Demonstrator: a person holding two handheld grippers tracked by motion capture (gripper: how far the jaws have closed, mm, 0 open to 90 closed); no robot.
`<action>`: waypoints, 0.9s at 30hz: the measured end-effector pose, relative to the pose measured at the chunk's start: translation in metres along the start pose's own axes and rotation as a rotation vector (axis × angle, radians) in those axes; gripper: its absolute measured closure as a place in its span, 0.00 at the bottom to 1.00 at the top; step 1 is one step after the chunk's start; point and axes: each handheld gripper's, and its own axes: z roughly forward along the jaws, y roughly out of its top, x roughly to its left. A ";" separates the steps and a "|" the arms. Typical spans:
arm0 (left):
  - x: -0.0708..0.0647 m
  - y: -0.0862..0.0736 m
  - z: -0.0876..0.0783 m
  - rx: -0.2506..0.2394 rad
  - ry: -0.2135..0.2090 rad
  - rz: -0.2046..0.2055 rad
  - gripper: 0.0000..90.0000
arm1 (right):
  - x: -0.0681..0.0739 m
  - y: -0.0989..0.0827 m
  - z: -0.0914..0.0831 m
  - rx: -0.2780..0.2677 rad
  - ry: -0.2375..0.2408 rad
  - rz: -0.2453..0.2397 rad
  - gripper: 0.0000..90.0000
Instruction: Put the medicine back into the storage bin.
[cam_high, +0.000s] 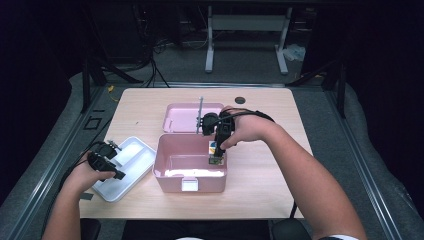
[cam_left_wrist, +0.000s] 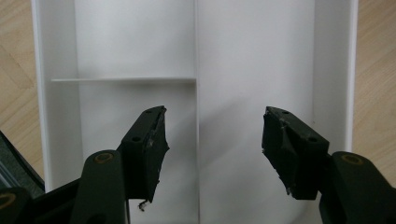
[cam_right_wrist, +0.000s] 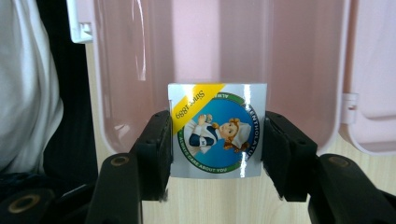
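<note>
My right gripper (cam_right_wrist: 217, 147) is shut on a small white box (cam_right_wrist: 217, 133) with a blue round label and a yellow stripe; both pads press its sides. In the high view that gripper (cam_high: 217, 159) points down and holds the small box (cam_high: 215, 150) at the right inner side of the open pink case (cam_high: 172, 177). The case's pink inside (cam_right_wrist: 224, 46) lies below the box. My left gripper (cam_left_wrist: 212, 142) stands open above the white divided tray (cam_left_wrist: 252, 56) with nothing between its jaws. In the high view the left gripper (cam_high: 116, 167) hovers over that tray (cam_high: 132, 160).
The pink case's lid (cam_high: 182, 117) lies open flat behind the case, with a grey handle (cam_high: 200, 112) standing at the hinge. A small dark round spot (cam_high: 240, 100) is near the table's far edge. The tray reaches the table's front left edge.
</note>
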 end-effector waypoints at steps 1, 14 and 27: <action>0.000 0.000 0.000 -0.001 -0.001 -0.001 0.45 | 0.000 0.000 0.002 -0.002 0.002 -0.002 0.52; 0.001 0.000 0.000 0.001 -0.001 0.001 0.45 | -0.001 -0.001 0.039 0.012 0.002 0.002 0.51; 0.000 -0.001 0.000 0.001 -0.001 0.002 0.45 | -0.003 0.000 0.060 0.026 -0.028 0.014 0.51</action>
